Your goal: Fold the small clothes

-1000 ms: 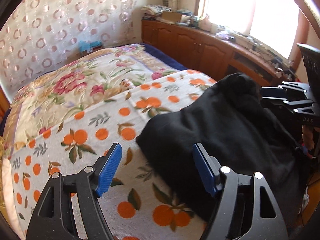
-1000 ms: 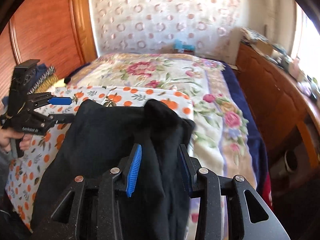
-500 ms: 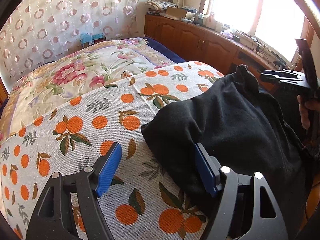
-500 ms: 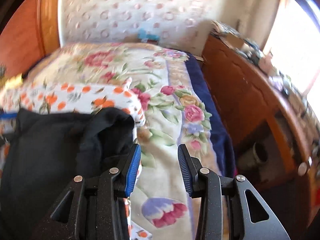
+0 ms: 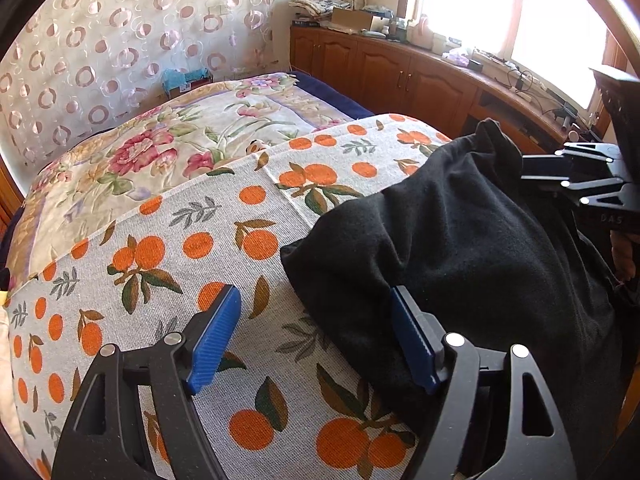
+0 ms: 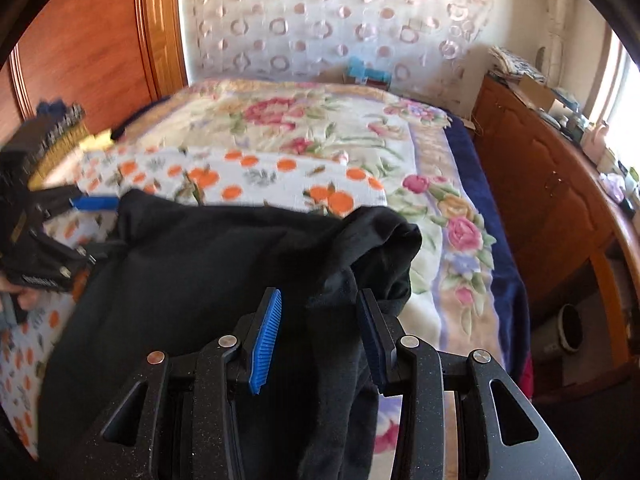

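Observation:
A black garment [image 5: 472, 248] lies bunched on the orange-print cloth [image 5: 192, 240] on the bed. My left gripper [image 5: 316, 340] is open, its right pad [image 5: 412, 344] against the garment's near left edge, its left pad over the cloth. In the right wrist view the garment [image 6: 208, 272] spreads below my right gripper [image 6: 320, 336], which is open with a fold of the fabric lying between its pads. The right gripper shows at the far right of the left wrist view [image 5: 576, 176]; the left gripper shows blurred at the left of the right wrist view [image 6: 60, 216].
A floral quilt [image 5: 160, 148] covers the far half of the bed. A wooden cabinet [image 5: 400, 76] with clutter runs along the window on the right. A wooden headboard [image 6: 88, 52] stands at the left. A pot [image 6: 568, 324] sits on the floor by the bed.
The right gripper swung back left over the black garment, and fabric again lies between its pads. The left gripper stayed open at the garment's edge and hardly moved.

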Motion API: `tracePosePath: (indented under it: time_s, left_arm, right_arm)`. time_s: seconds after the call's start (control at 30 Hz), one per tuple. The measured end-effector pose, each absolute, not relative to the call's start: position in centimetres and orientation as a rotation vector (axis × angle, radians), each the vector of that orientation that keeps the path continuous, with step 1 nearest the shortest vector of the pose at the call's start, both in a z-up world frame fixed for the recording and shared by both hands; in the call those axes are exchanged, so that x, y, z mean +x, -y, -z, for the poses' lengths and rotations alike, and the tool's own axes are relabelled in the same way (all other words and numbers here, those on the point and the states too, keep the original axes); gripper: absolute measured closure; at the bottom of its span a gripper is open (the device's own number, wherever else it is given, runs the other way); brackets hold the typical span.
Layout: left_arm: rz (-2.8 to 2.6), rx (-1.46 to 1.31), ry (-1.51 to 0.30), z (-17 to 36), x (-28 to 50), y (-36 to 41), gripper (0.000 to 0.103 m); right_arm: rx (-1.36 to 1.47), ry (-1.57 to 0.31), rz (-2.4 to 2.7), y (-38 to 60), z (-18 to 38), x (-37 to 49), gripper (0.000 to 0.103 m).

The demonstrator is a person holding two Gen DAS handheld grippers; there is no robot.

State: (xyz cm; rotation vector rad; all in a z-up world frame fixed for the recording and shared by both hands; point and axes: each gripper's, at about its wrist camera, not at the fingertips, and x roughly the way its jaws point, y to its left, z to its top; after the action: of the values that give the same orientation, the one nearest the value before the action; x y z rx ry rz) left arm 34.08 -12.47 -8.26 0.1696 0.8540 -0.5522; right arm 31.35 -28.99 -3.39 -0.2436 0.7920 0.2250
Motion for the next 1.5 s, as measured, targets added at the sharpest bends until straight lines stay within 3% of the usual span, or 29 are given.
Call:
tracePosePath:
  time_s: [0.03,0.07,0.17,0.43,0.5,0.57,0.63,0.8,0.83,0.93,0.97,1.0,1.03,1.07,1.23,1.33,1.4,1.47,1.5]
  left_arm:
    - [0.552,0.171,-0.854,8.3,34.1,12.5,0.026]
    - [0.551,0.173,-0.854,8.3,34.1,12.4,0.026]
    - [0.551,0.174,-0.854,8.3,34.0,12.4,0.026]
    - [0.551,0.170,-0.853,8.2,33.9,12.5,0.026]
    - [0.559,0.149,-0.855,8.2,34.2,12.5,0.026]
    - [0.569,0.123,-0.865,8.1,34.6,12.1,0.027]
    - [0.589,0.084,-0.889,7.9,35.2,12.0,0.035]
    - [0.621,0.033,-0.934,7.6,36.7,12.2,0.043]
    - [0.624,0.032,-0.939,7.6,36.7,12.3,0.049]
    - [0.657,0.011,-0.959,7.7,36.8,12.5,0.080]
    - [0.659,0.023,-0.954,7.5,36.6,12.7,0.091]
    - [0.665,0.024,-0.946,7.2,36.4,12.7,0.092]
    - [0.662,0.023,-0.925,6.7,36.0,12.6,0.094]
    - [0.649,0.011,-0.878,5.7,35.5,12.2,0.094]
    - [0.632,-0.023,-0.822,3.2,34.8,11.1,0.092]
    - [0.580,0.034,-0.848,3.9,34.6,11.5,0.089]
    - [0.564,0.049,-0.846,4.0,34.0,11.2,0.077]
    - [0.573,0.046,-0.834,3.9,33.1,10.6,0.054]
    - [0.581,0.047,-0.833,3.8,32.5,10.5,0.049]
  right_arm:
    - [-0.249,-0.788,-0.232,29.5,3.3,31.3,0.081]
    - [-0.258,-0.789,-0.234,30.3,3.1,31.3,0.092]
    - [-0.239,-0.792,-0.216,31.7,3.0,31.4,0.097]
    - [-0.100,-0.770,-0.072,35.4,1.8,32.1,0.096]
    - [-0.052,-0.739,-0.082,35.5,0.9,32.4,0.081]
    - [-0.014,-0.718,-0.134,35.1,0.4,32.9,0.049]
    - [-0.005,-0.739,-0.206,34.5,0.6,34.1,0.038]
    - [-0.061,-0.881,-0.230,33.7,4.0,38.4,0.038]
    - [-0.045,-0.895,-0.245,34.1,4.4,39.0,0.038]
    - [-0.019,-0.874,-0.282,34.6,4.0,39.4,0.038]
    - [-0.024,-0.866,-0.295,34.4,4.0,39.4,0.050]
    - [-0.030,-0.857,-0.327,34.5,4.0,38.9,0.060]
    - [-0.047,-0.845,-0.347,34.2,3.9,38.6,0.081]
    - [-0.083,-0.815,-0.348,33.8,3.7,38.2,0.093]
    - [-0.115,-0.743,-0.339,33.6,2.2,37.0,0.093]
    - [-0.122,-0.766,-0.296,34.0,2.7,36.6,0.078]
    - [-0.109,-0.768,-0.264,34.6,2.5,35.4,0.070]
    - [-0.102,-0.759,-0.256,34.9,2.1,33.4,0.056]
    - [-0.105,-0.750,-0.252,35.0,1.9,32.0,0.054]
